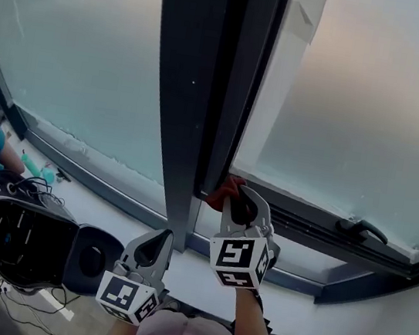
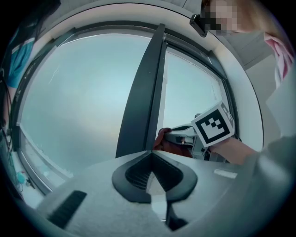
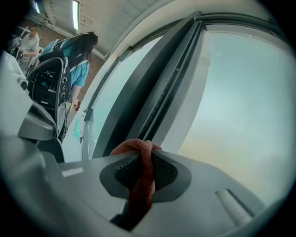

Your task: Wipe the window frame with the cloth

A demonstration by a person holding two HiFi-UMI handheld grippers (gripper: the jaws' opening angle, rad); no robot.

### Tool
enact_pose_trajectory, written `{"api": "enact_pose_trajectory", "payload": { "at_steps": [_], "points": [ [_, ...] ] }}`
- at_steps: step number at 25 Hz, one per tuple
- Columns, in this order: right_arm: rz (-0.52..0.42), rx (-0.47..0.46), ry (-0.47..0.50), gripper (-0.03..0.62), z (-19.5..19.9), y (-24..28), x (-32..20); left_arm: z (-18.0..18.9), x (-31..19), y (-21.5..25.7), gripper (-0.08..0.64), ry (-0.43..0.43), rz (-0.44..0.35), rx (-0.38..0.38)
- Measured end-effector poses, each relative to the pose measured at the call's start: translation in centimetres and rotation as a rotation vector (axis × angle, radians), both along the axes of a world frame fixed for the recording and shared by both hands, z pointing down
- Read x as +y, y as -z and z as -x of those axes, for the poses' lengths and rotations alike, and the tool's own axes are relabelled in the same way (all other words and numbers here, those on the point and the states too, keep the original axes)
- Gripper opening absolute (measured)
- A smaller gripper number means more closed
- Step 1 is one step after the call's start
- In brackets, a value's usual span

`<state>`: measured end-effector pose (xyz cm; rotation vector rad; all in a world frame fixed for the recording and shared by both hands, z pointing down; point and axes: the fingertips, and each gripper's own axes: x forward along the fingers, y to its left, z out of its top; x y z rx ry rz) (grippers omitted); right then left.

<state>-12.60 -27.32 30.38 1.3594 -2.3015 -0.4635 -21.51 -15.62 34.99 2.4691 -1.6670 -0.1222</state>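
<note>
Left gripper [image 1: 161,238] jaws together, empty; right gripper [image 1: 240,194] jaws tight on red cloth [image 1: 223,191], tip perhaps against upright window frame [image 1: 191,82]

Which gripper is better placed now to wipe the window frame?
Right. The right gripper is shut on the red cloth at the dark window frame's base; the left gripper hangs lower, shut and empty.
</note>
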Motion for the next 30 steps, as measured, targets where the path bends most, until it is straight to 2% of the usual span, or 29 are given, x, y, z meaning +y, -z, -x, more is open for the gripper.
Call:
{"api": "enact_pose_trajectory", "payload": {
  "at_steps": [5,11,15,19,30],
  "points": [
    [0.077,0.102,0.0,0.055,1.6,-3.3,-1.0,0.7,-0.4,-0.4,-0.003,0.014,0.006,-0.002],
    [0.088,0.131,-0.028,0.055,1.5,-3.8,-2.1,0.7,-1.1,-0.7,-0.003,0.003,0.014,0.004],
    [0.091,0.11,-0.014,0.055,0.7,-4.1,-2.6,-0.7,-1.9,-1.0,-0.003,-0.026,0.016,-0.003],
    [0.088,0.094,-0.026,0.055,0.7,-2.8,-1.6,-0.4,-1.2,0.1,-0.003,-0.047,0.013,0.002],
    [0.094,0.06,-0.121,0.055,-4.8,-2.8,-1.1,-3.0,-1.6,-0.1,-0.003,-0.108,0.015,0.002]
  ]
}}
